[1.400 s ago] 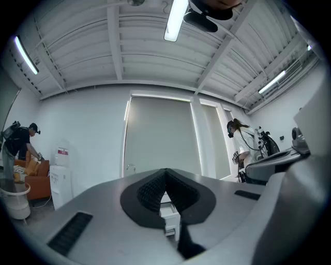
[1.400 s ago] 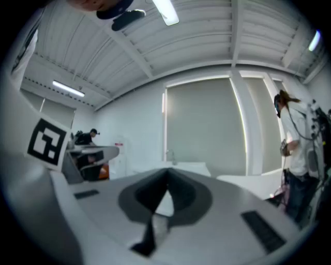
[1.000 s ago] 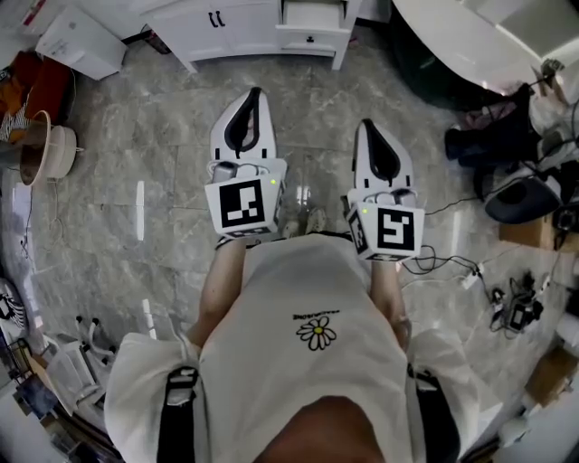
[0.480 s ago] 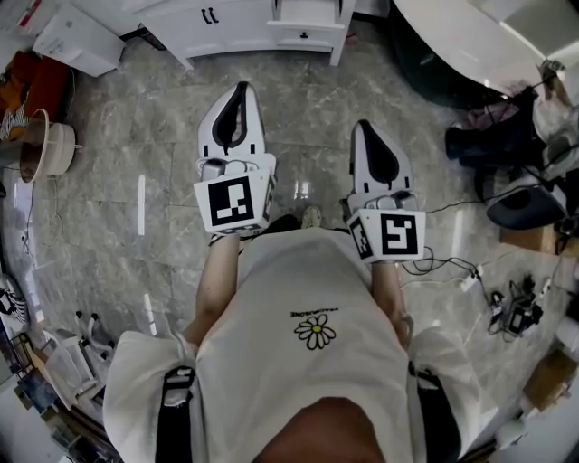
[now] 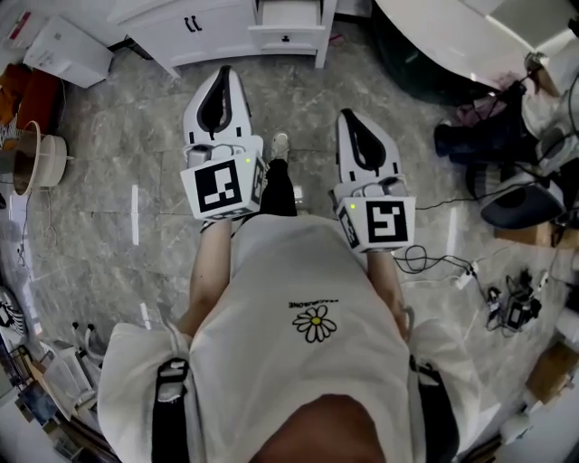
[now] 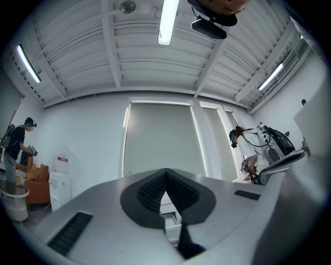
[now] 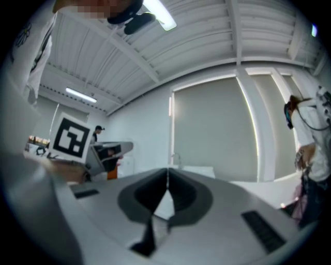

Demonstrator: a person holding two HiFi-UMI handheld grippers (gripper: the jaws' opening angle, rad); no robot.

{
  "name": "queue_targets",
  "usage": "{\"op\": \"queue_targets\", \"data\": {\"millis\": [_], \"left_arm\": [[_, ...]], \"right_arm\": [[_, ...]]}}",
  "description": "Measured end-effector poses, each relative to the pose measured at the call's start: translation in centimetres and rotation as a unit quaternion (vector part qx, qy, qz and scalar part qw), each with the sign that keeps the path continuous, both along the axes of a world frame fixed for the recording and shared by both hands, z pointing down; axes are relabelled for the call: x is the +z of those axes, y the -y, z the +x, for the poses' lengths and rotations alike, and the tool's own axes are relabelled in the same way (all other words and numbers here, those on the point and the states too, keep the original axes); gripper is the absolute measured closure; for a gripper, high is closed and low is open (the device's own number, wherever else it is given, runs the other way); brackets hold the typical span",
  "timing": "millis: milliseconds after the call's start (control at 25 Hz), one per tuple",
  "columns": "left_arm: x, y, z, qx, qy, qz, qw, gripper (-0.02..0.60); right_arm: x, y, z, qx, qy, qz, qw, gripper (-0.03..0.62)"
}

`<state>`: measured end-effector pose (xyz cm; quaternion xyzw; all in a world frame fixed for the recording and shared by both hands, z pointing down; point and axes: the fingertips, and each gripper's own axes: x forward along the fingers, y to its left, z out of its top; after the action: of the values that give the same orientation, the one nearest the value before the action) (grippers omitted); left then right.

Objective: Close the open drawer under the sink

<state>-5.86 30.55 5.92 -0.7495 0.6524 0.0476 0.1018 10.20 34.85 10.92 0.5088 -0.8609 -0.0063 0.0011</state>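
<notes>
The white sink cabinet point(image 5: 208, 27) stands at the top of the head view, and its open drawer point(image 5: 288, 36) juts out at the cabinet's right end. Both grippers are held out over the marble floor, pointing at the cabinet and short of it. My left gripper point(image 5: 223, 72) is shut with nothing in it, its tips a little left of the drawer. My right gripper point(image 5: 347, 116) is also shut and empty, further back and right of the drawer. In the left gripper view the shut pads point(image 6: 165, 172) frame the white drawer point(image 6: 169, 211) ahead. The right gripper view shows the pads point(image 7: 167, 171) shut.
A white bathtub point(image 5: 452, 36) curves along the top right, with dark bags point(image 5: 470, 145) and floor cables point(image 5: 434, 258) beside it. A white box point(image 5: 59, 50) and a round basket point(image 5: 41, 158) sit at the left. The person's shoe point(image 5: 280, 145) shows between the grippers.
Both grippers have moved forward toward the cabinet, the left one further. The person has stepped forward, a shoe now showing between the grippers. Both stay shut.
</notes>
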Motion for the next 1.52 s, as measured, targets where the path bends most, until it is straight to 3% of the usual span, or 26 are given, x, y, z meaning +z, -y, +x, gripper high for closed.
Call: {"op": "queue_targets", "data": {"millis": [120, 240, 400, 720, 880, 1120, 1360, 1520], "left_arm": [[-0.4, 0.7, 1.1, 0.002, 0.005, 0.011, 0.9999, 0.561], [-0.8, 1.5, 1.8, 0.004, 0.012, 0.023, 0.9997, 0.561], [-0.5, 3.7, 0.9, 0.005, 0.019, 0.015, 0.9997, 0.561], [0.4, 8.6, 0.4, 0.014, 0.024, 0.010, 0.9996, 0.561], [0.9, 11.7, -1.0, 0.016, -0.002, 0.016, 0.9997, 0.561], [0.9, 19.2, -2.2, 0.032, -0.013, 0.021, 0.9992, 0.561], [0.9, 27.9, -3.5, 0.046, -0.037, 0.006, 0.9982, 0.561], [1.3, 32.3, -4.5, 0.057, -0.005, -0.004, 0.9983, 0.561]], "right_arm": [[0.0, 0.6, 0.3, -0.004, -0.012, 0.012, 1.000, 0.565], [-0.7, 1.6, 0.7, -0.007, 0.009, 0.017, 1.000, 0.565], [-1.2, 3.4, 0.1, -0.004, 0.008, 0.023, 1.000, 0.565], [0.6, 8.3, -1.0, -0.009, 0.028, -0.006, 1.000, 0.565], [2.1, 11.5, -3.0, -0.015, 0.010, -0.029, 0.999, 0.565], [3.2, 18.2, -5.3, -0.015, -0.019, -0.058, 0.998, 0.565], [2.6, 26.7, -6.4, 0.016, -0.024, -0.074, 0.997, 0.565], [2.8, 32.2, -6.1, 0.048, -0.012, -0.084, 0.995, 0.565]]}}
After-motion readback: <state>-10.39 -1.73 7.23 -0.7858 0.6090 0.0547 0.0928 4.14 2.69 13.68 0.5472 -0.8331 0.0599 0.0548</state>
